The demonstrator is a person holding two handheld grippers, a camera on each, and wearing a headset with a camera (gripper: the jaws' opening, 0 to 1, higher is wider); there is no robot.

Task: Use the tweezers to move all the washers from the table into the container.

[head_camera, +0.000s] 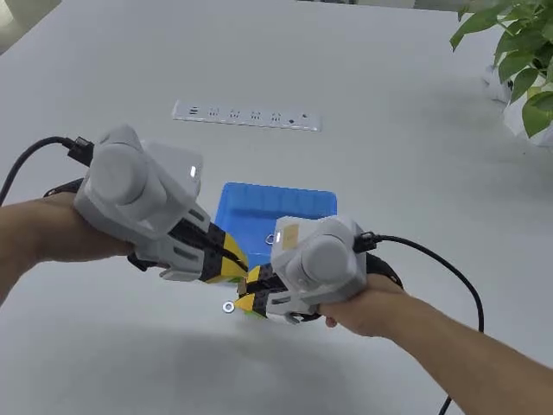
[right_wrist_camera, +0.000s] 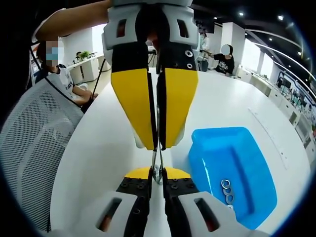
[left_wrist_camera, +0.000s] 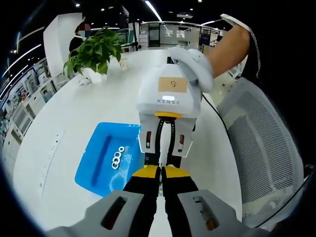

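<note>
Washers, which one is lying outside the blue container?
The lone washer on the white table, beside the blue container; the other washers lie inside it.

Background stuff: there's a white power strip (head_camera: 246, 115) lying flat in the upper middle of the head view, long side running left to right. A leafy green plant (head_camera: 518, 52) pokes in at the top right corner there, and it sits upper left in the left gripper view. A white mesh chair (left_wrist_camera: 266, 143) takes up the right side of that view. In the right gripper view, one seated person (right_wrist_camera: 59, 81) is upper left and another person (right_wrist_camera: 224, 61) is upper right, under ceiling lights (right_wrist_camera: 242, 14).
</note>
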